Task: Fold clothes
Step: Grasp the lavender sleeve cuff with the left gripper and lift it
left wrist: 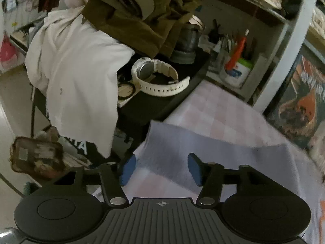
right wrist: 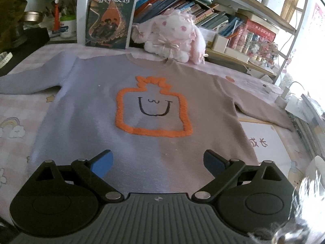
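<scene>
A lilac-grey sweater [right wrist: 85,109] with an orange outlined figure [right wrist: 152,107] lies flat, front up, on the pink checked tablecloth [right wrist: 18,105], both sleeves spread out. My right gripper [right wrist: 157,164] is open and empty just above the sweater's bottom hem at its middle. My left gripper [left wrist: 160,166] is open and empty over the end of the sweater's left sleeve [left wrist: 203,148], near the table's left edge.
Left of the table, a black stand [left wrist: 154,105] carries a white watch [left wrist: 160,77], a white garment [left wrist: 81,81] and an olive garment [left wrist: 132,16]. A plush rabbit [right wrist: 174,38], a book [right wrist: 111,16] and shelves stand behind the sweater. A white sheet [right wrist: 266,142] lies at right.
</scene>
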